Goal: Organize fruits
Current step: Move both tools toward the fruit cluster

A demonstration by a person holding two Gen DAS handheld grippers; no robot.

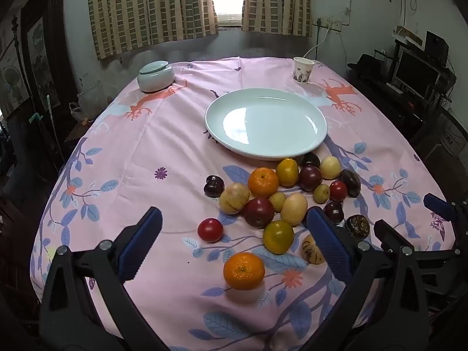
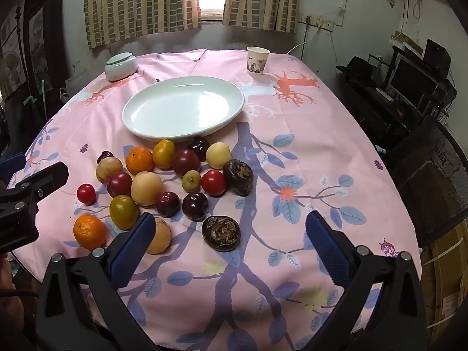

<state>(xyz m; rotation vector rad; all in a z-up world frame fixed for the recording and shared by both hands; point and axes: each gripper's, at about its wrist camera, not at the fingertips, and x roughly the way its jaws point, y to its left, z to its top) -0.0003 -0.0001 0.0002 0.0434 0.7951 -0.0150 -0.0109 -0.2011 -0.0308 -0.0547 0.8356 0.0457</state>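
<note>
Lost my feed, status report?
Left gripper, right gripper open, empty. Fruits loose on cloth, plate bare. Nothing blocking.

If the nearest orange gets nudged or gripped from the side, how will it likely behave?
The nearest orange is round and sits alone on the flat tablecloth, so a nudge would probably roll it. Its dimpled peel looks fairly grippy, so slipping seems unlikely. It is likely firm enough for a moderate squeeze.
</note>
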